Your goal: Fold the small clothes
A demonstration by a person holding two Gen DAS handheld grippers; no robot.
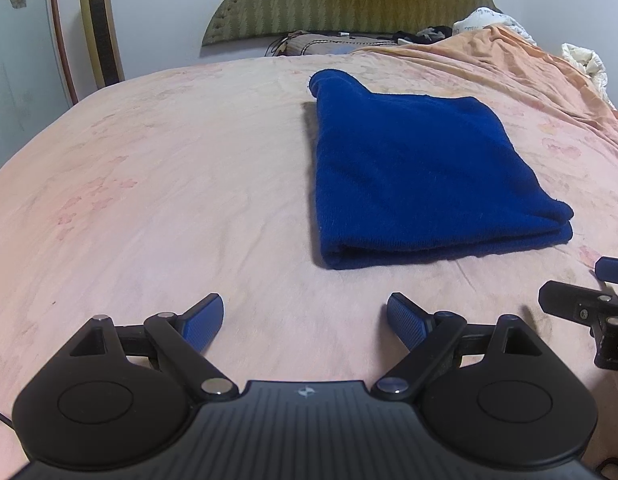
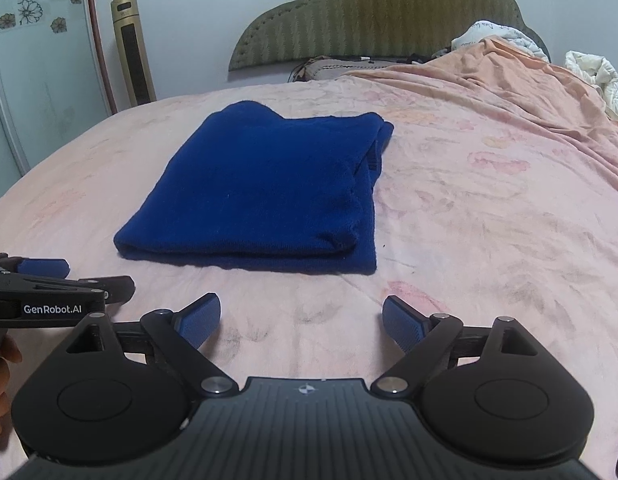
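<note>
The dark blue knitted garment [image 2: 261, 188] lay folded into a thick rectangle on the pale pink floral bedsheet [image 2: 489, 220], a little toward the middle of the bed and well short of the pillows. Its rounded fold faced the cameras, while the layered open edges showed along its right side in the right wrist view – a stacking that suggested the folds had been brought over one another and left to settle flat. One corner at the far end bulged up slightly, so the pile was neat but not perfectly square.

Nothing touched the cloth. The left tongs [image 1: 305, 320] stood wide apart with bare sheet between their blue pads, near the garment's closest edge but clear of it. The right tongs [image 2: 301, 320] were likewise spread wide and empty, hovering just short of the same edge. Each pair showed at the margin of the other's view, side by side, both pointed down toward the bed. Judging from that stance, the garment had been let go and the folding looked done or nearly so – any remaining work would be a tidy of the bulging corner.

Further out, a rumpled peach-coloured blanket [image 2: 509, 76] was heaped at the right, beyond it a green padded headboard [image 2: 381, 12], and by the wall a tall gold tower fan [image 2: 133, 48].
</note>
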